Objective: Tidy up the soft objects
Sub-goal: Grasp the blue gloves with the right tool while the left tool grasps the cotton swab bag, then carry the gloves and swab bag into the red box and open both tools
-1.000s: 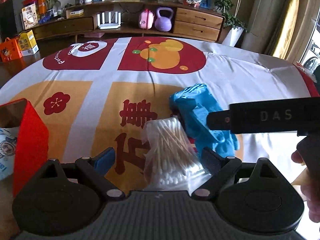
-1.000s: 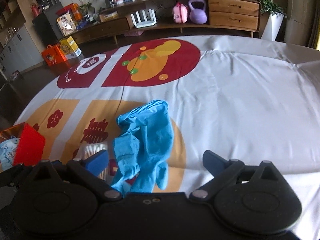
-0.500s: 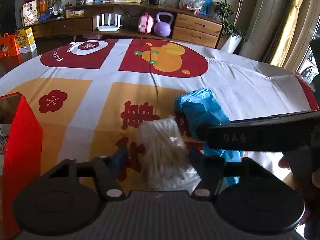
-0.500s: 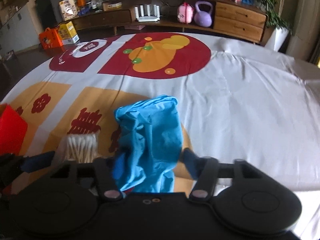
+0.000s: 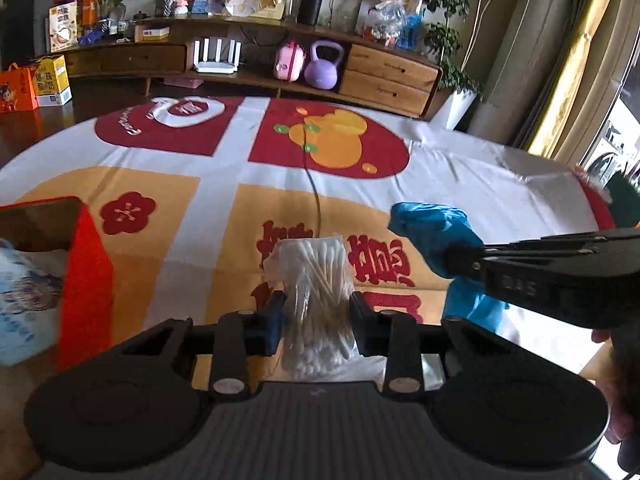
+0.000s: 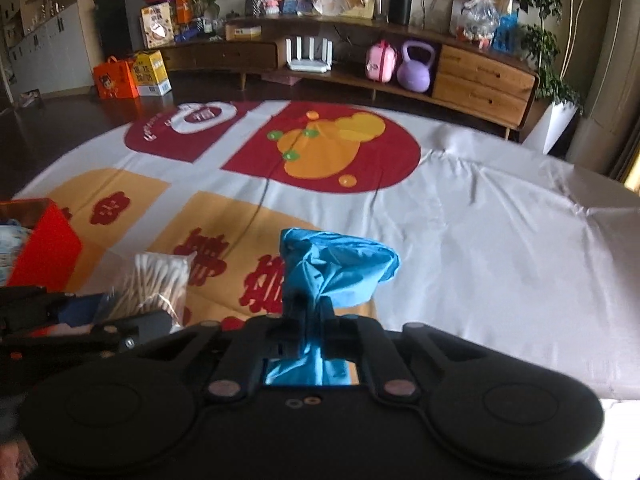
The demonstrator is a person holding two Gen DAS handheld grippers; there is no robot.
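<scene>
Left wrist view: the left gripper (image 5: 316,312) is clamped on a clear bag of cotton swabs (image 5: 314,280), which stands between its fingers above the printed tablecloth (image 5: 216,208). An open red box (image 5: 82,264) lies to its left. Right wrist view: the right gripper (image 6: 310,316), fingers nearly together, pinches bunched blue gloves (image 6: 336,268) directly ahead.

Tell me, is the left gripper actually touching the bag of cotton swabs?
Touching. The left wrist view shows the left gripper with both fingers pressed against the sides of the bag of cotton swabs, pinching its plastic inward.
</scene>
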